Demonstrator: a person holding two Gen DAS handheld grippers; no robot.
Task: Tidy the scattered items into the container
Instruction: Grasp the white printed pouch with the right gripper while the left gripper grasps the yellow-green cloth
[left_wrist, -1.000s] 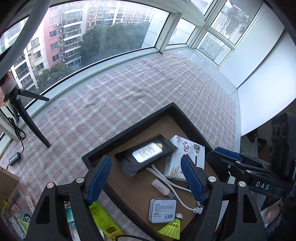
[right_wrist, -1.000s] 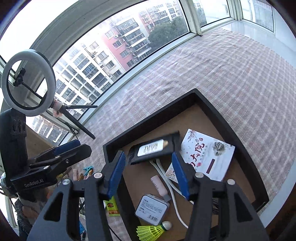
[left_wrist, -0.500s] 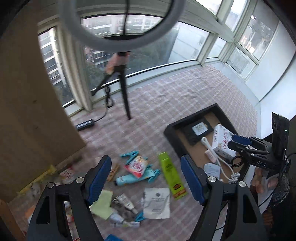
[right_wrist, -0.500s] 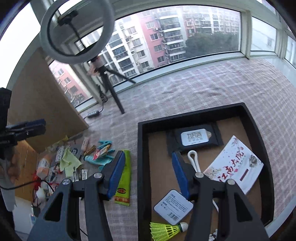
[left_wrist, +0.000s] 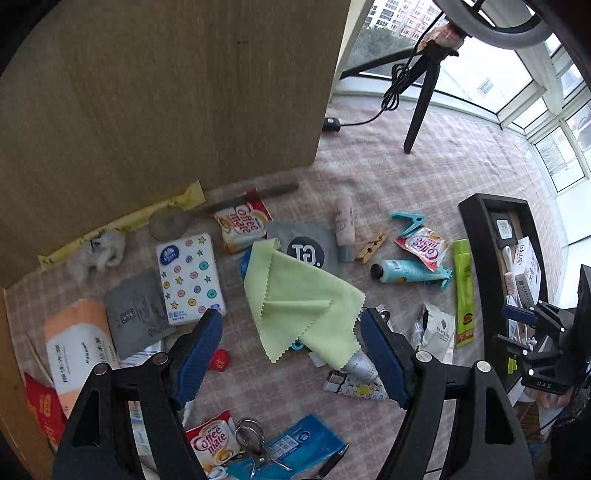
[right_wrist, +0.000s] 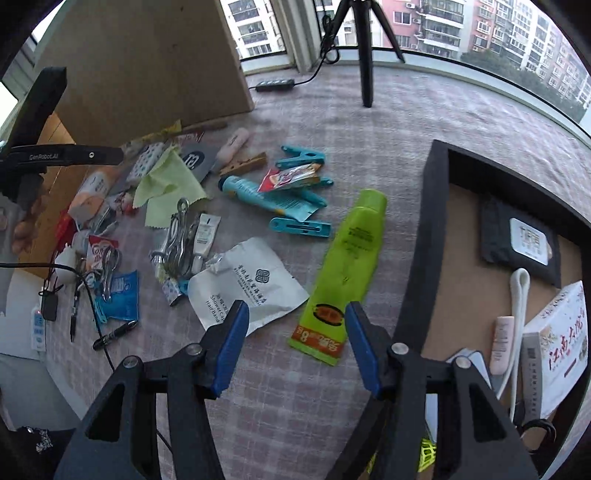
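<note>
Scattered items lie on the checked cloth. My left gripper (left_wrist: 291, 325) hangs open and empty over a light green cloth (left_wrist: 295, 295), beside a spotted tissue pack (left_wrist: 190, 277) and a Coffee mate sachet (left_wrist: 242, 223). My right gripper (right_wrist: 295, 314) is empty and its jaws are opening. The flat end of a green tube (right_wrist: 354, 251) shows between its fingers, and the pads do not touch it. A white sachet (right_wrist: 251, 288) lies just left. The black tray (right_wrist: 424, 229) at the right holds a wipes pack (right_wrist: 521, 236), a white box and a cable.
A tall brown board (left_wrist: 166, 92) stands behind the pile. A ring light tripod (right_wrist: 365, 66) and a power strip (right_wrist: 275, 85) are at the back near the windows. A teal tube (right_wrist: 266, 195), clips, pens and small sachets crowd the left.
Both views have swung from the tray to the scattered pile on its left and come lower. The right jaws stand a little wider.
</note>
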